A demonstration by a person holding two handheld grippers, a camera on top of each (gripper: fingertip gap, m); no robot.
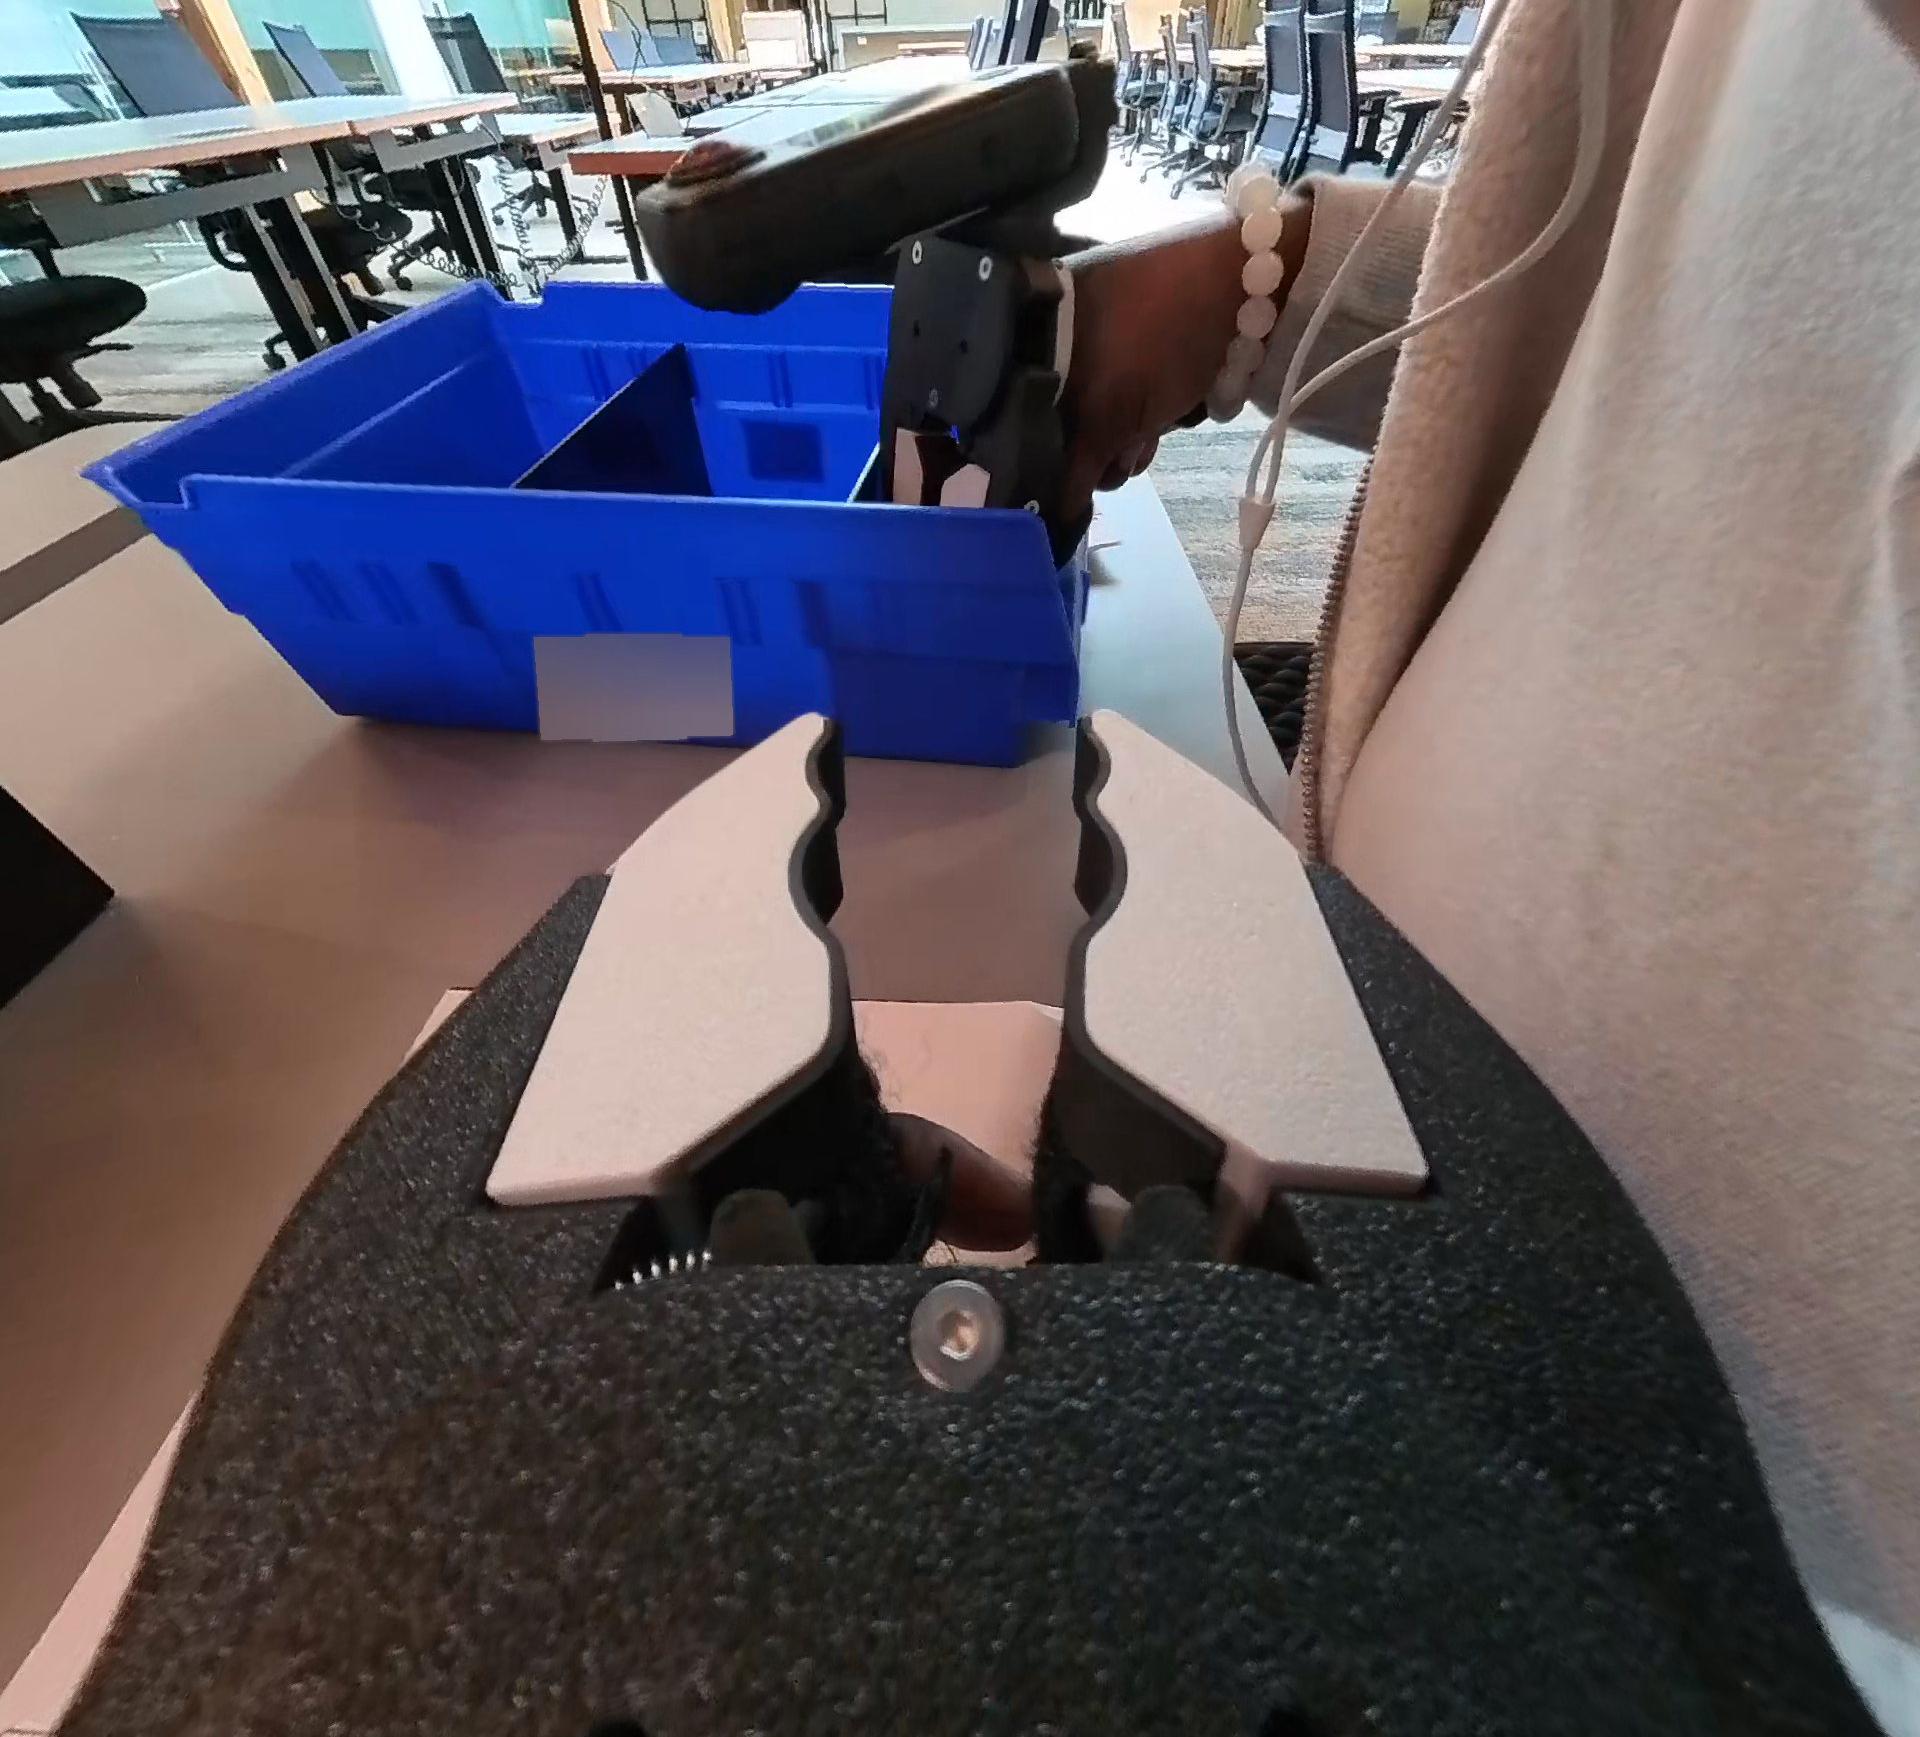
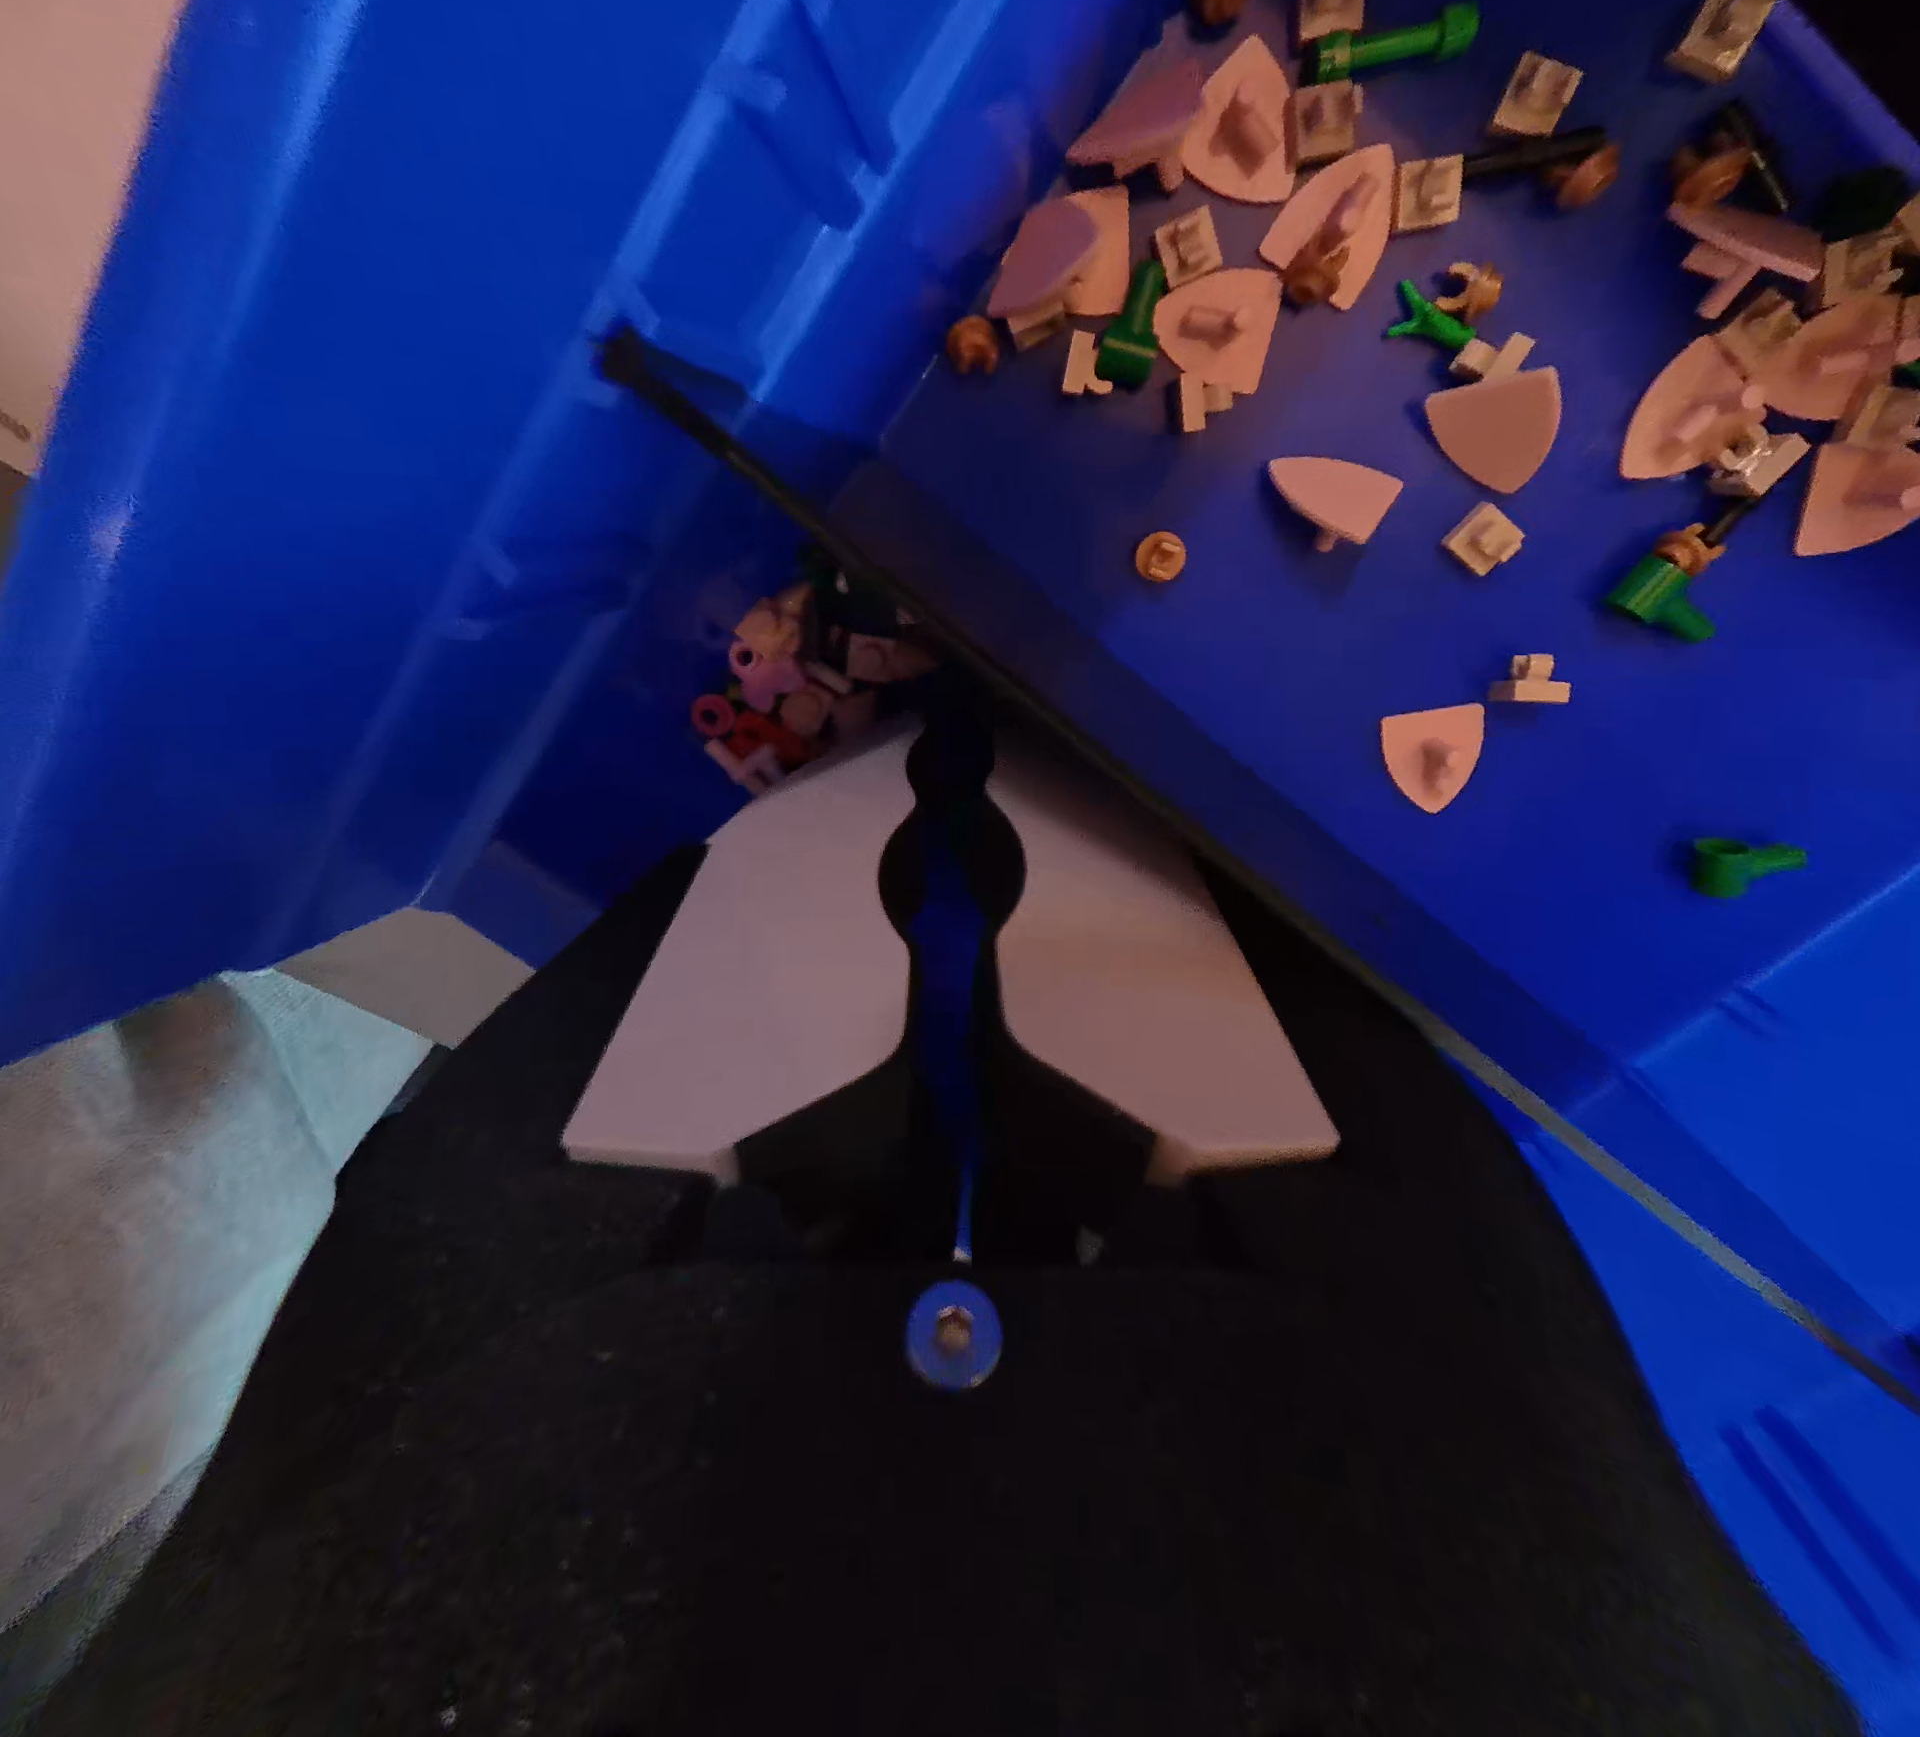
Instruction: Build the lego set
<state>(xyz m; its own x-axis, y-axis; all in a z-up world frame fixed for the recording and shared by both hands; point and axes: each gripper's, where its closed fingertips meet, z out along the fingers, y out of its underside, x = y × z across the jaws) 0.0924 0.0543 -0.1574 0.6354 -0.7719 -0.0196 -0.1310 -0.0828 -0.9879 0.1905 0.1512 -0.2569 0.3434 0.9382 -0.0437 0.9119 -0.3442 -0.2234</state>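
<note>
Right claw (image 1: 940,482) tips hidden behind blue bin (image 1: 623,586) front wall in left wrist view; closure can't be judged there. Bin contents hidden by that wall too. Right wrist view: small piece pile (image 2: 800,690) past the black divider (image 2: 1039,700) is dim, partly covered by claw tips; whether anything is gripped can't be told. Petal-shaped pieces (image 2: 1766,409) cut off at right edge. Bin label patch (image 1: 634,688) blurred.

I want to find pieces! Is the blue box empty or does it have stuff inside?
Not empty. Inside the blue box, pink petal pieces and green pieces lie scattered in one compartment; a smaller pile sits behind the divider.
</note>
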